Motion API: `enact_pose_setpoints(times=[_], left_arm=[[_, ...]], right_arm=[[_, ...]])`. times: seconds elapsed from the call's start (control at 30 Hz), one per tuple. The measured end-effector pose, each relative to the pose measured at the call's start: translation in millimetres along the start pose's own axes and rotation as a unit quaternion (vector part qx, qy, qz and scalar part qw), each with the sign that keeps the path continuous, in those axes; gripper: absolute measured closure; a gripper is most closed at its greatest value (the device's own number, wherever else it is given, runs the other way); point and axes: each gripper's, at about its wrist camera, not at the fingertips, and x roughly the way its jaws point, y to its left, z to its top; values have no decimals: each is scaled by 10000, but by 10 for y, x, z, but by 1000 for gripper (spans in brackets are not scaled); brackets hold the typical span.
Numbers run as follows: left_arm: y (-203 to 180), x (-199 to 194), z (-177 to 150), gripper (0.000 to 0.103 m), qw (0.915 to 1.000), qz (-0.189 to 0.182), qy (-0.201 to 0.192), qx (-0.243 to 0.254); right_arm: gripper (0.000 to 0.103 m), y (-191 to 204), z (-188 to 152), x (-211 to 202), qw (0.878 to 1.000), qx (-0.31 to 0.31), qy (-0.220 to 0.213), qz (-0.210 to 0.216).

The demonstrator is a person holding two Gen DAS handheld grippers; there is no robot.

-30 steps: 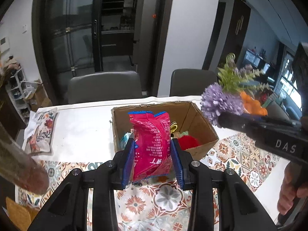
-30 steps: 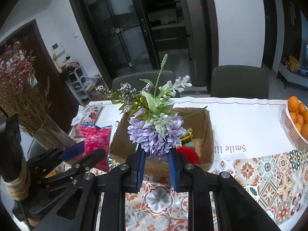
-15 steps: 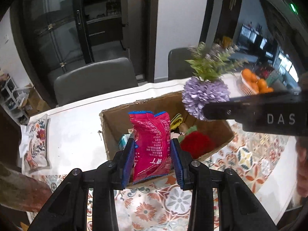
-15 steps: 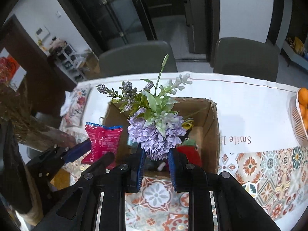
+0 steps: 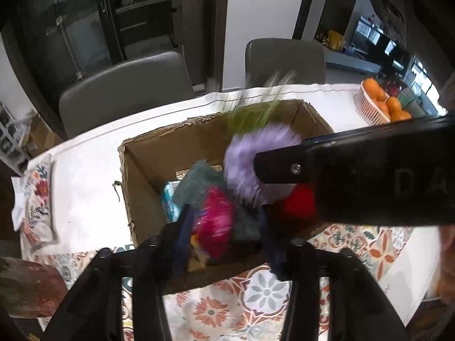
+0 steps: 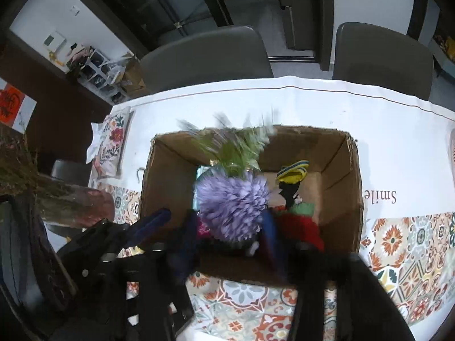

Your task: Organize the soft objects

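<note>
The white-clothed table [image 6: 327, 108] fills the middle of both views, with a patterned floral runner [image 6: 403, 244] across its lower part. An open cardboard box [image 6: 344, 176] is seen at the centre of each frame, standing partly on the runner.

Inside the box, a purple artificial flower with green sprigs [image 6: 233, 207] is seen at mid-frame, blurred, between the blue pads of the right gripper [image 6: 227, 244], whose jaws are spread wider than the bloom; whether the pads touch it cannot be told. A red fuzzy item [image 6: 301, 227] lies in the box's lower right, a yellow and black striped item [image 6: 293, 172] above it, and a teal fuzzy item [image 5: 199, 182] towards the left.

In the left wrist view, a pink snack bag [image 5: 213, 221] is seen blurred at lower centre between the spread pads of the left gripper [image 5: 224, 236]; a grip on it cannot be confirmed.

A basket of oranges [image 5: 378, 105] is seen at the upper right, a floral cushion [image 6: 112, 145] at the left, both on the table, apart from the box.
</note>
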Motion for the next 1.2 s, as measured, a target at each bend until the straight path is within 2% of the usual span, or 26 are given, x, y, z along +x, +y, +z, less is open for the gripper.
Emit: enact_pose_setpoints(times=[0.1, 0.3, 0.37, 0.6, 0.8, 0.83, 0.97, 1.2], left_arm=[[29, -36, 9, 46, 9999, -60, -53, -109], [37, -158, -28, 45, 9997, 56, -95, -237], [54, -230, -36, 41, 9995, 53, -92, -290], [119, -540, -93, 40, 9982, 183, -166, -553], [84, -974, -284, 38, 9955, 457, -465, -692], [69, -1026, -313, 35, 9949, 502, -519, -698], [-2, -1300, -523, 32, 9922, 730, -760, -662], [-42, -1610, -905, 26, 9878, 908, -1051, -700]], right_arm=[[48, -13, 13, -20, 10000, -1, -38, -54], [48, -30, -33, -113, 9998, -5, -162, -123], [48, -45, -63, -165, 9997, 29, -213, -133], [48, -42, -256, -390, 9985, -19, -427, -337], [48, 62, -584, -653, 9957, -212, -740, -516], [48, 87, -651, -700, 9951, -230, -808, -531], [48, 196, -953, -909, 9909, -322, -1123, -665], [48, 376, -1415, -1135, 9842, -424, -1554, -741]])
